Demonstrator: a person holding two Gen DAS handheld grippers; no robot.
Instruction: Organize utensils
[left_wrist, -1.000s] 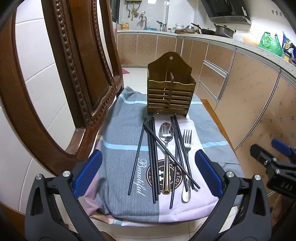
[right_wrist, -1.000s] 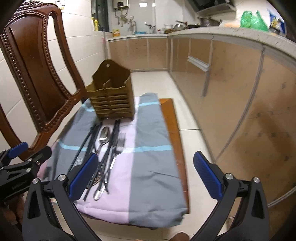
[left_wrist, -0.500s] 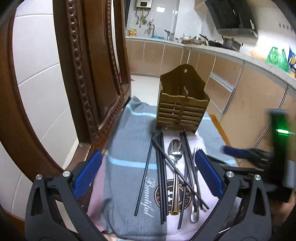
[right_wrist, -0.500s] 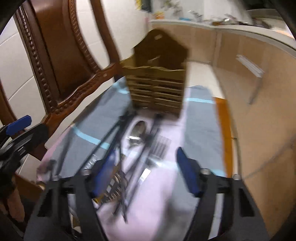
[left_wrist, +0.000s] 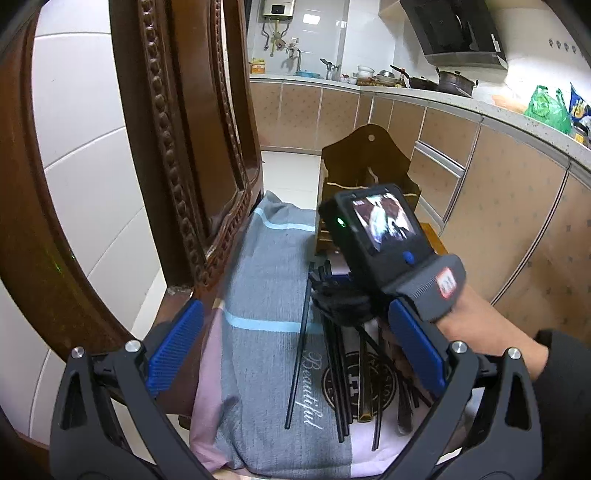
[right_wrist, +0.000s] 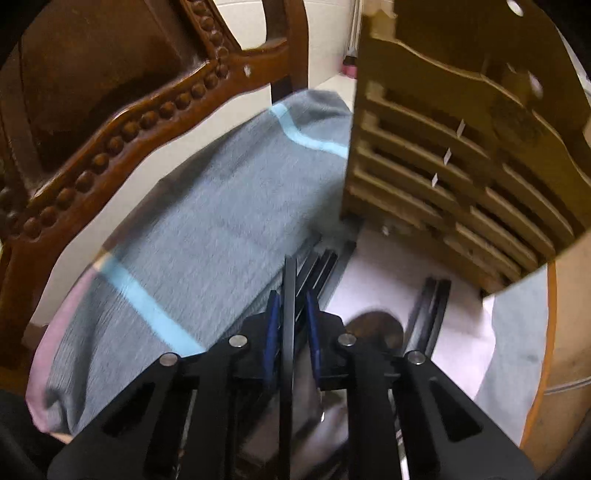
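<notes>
Several black chopsticks (left_wrist: 334, 354), a spoon (right_wrist: 376, 326) and a fork lie on a grey and pink cloth (left_wrist: 258, 295) on a chair seat. A brown wooden slatted utensil holder (left_wrist: 365, 173) stands at the cloth's far end; it also shows in the right wrist view (right_wrist: 454, 155). My right gripper (right_wrist: 290, 325) is low over the pile, shut on one black chopstick (right_wrist: 289, 280). In the left wrist view the right gripper's body (left_wrist: 384, 236) covers the pile's far end. My left gripper (left_wrist: 295, 354) is open, held back above the cloth's near end.
The carved wooden chair back (left_wrist: 177, 147) rises on the left, close to the cloth. Kitchen cabinets (left_wrist: 498, 184) run along the right, with a counter carrying pots and bags. The tiled floor (left_wrist: 291, 170) lies beyond the chair.
My right gripper has swung left and down onto the utensil pile and closed on a chopstick. My left gripper has moved forward slightly and stays open.
</notes>
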